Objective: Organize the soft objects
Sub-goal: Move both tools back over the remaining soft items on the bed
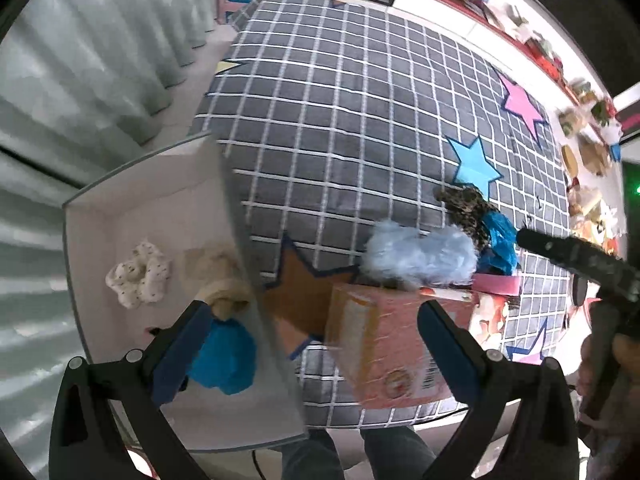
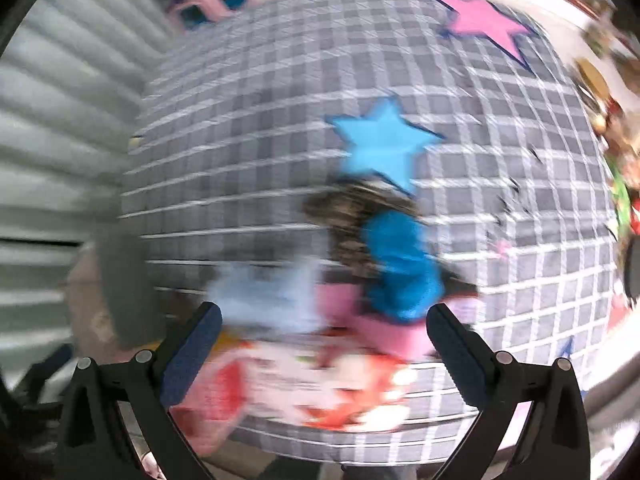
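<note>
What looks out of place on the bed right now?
Three soft items are heaped on the pink cardboard box rather than in the white bin: a fluffy light-blue scrunchie, a leopard-print scrunchie and a bright blue fabric scrunchie. Both claws are open and empty.

Both grippers, the left gripper (image 1: 316, 344) and the right gripper (image 2: 324, 344), have black plastic frames with round silver screws and dark blue padded fingers (image 1: 448, 352).

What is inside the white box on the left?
In the white box lie a dotted white scrunchie, a beige scrunchie and a blue scrunchie. The left tongs hide its near corner.
</note>
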`<action>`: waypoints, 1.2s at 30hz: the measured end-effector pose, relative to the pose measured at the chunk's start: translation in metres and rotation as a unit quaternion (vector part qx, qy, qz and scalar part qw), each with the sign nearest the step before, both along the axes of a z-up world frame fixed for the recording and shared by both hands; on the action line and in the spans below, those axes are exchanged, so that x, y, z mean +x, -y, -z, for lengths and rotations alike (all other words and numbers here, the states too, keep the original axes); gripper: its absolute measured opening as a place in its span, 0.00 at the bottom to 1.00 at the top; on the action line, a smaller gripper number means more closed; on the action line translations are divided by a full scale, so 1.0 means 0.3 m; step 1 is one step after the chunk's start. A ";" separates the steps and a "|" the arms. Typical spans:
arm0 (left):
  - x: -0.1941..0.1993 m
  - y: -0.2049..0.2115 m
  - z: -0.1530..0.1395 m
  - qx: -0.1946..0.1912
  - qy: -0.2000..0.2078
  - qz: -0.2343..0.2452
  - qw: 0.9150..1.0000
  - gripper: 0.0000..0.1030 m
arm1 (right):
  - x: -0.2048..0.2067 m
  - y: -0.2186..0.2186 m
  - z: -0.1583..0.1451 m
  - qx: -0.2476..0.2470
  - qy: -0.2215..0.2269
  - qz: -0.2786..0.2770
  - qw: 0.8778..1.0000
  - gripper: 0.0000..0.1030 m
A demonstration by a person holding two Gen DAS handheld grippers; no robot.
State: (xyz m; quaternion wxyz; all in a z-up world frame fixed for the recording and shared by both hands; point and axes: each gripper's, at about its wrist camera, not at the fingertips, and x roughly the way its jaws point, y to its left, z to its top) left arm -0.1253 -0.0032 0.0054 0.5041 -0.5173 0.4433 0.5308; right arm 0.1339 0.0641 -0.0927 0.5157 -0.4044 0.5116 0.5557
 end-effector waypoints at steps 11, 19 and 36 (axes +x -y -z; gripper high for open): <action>0.203 -0.058 0.013 -0.016 -0.012 0.018 1.000 1.00 | 0.194 -0.037 0.250 -0.060 0.014 0.002 0.998 1.00; 0.365 -0.109 0.025 -0.025 -0.022 0.038 0.999 1.00 | 0.321 -0.096 0.340 -0.069 0.038 0.018 0.997 1.00; 0.669 -0.286 0.302 -0.080 -0.028 0.076 0.994 1.00 | 0.790 -0.045 0.228 -0.017 0.011 0.122 0.992 1.00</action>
